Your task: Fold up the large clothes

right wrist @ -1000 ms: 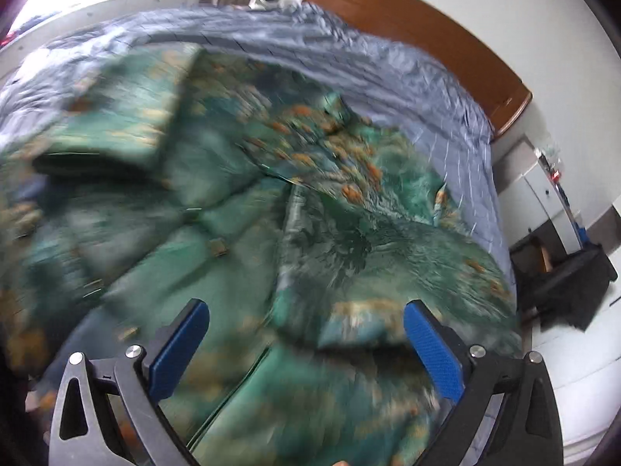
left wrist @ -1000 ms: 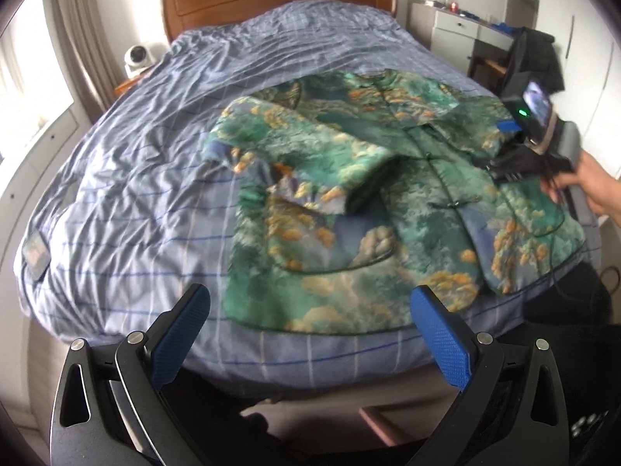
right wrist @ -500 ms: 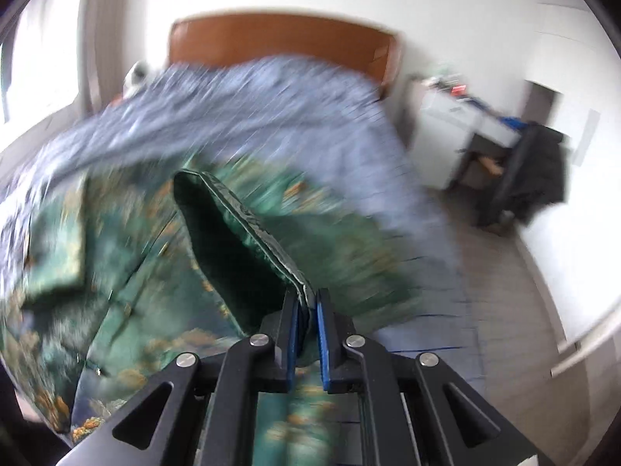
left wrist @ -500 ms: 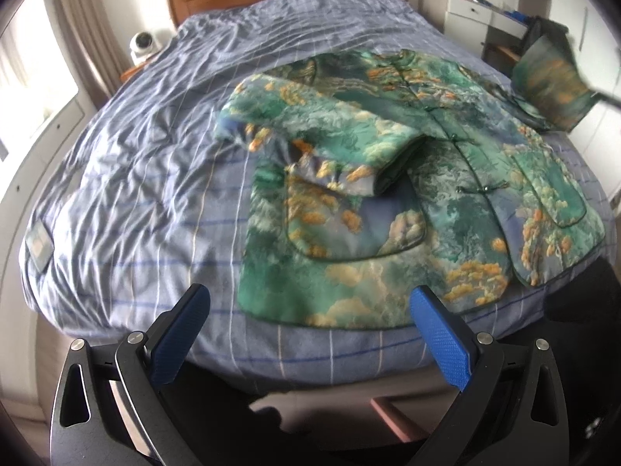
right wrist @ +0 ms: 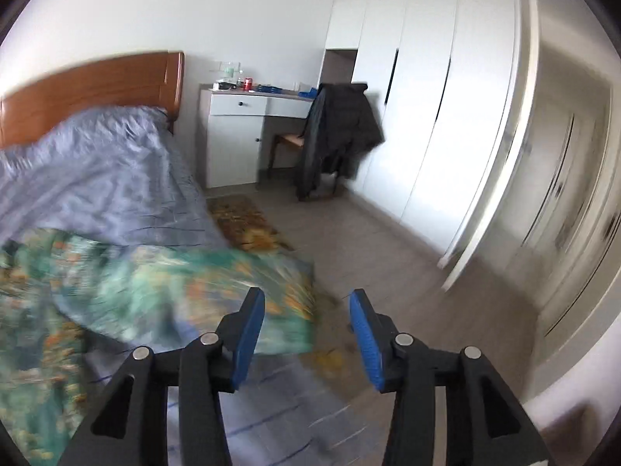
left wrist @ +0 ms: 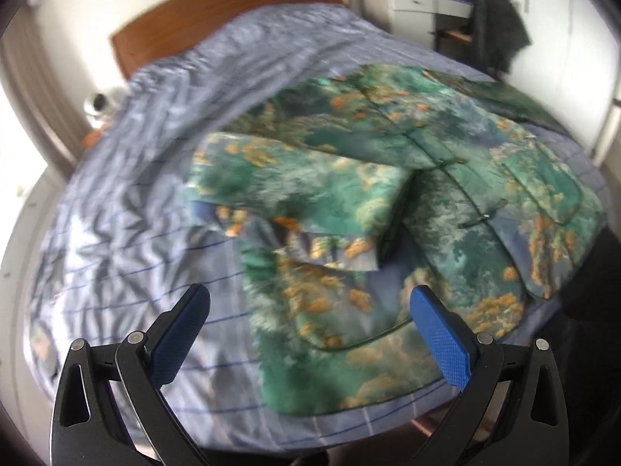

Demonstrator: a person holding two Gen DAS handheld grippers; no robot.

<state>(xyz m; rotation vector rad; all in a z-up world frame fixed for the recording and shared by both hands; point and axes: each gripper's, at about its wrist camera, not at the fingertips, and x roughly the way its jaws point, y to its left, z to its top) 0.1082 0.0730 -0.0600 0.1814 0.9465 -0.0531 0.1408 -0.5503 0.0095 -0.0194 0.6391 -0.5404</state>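
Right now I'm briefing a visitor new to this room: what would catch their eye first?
The green floral jacket spread on the bed's blue checked duvet, one sleeve folded across its front. Then the open left claw over the jacket's hem, and the dark coat draped on a chair by the white wardrobe.

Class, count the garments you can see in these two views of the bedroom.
2: the green printed jacket spread on the bed, and a dark coat draped over the chair by the desk. Others may be hidden.

left hand-held gripper [left wrist: 306,328]: black frame, blue textured pads | right hand-held gripper [right wrist: 308,324]: same (silver pivot screws)
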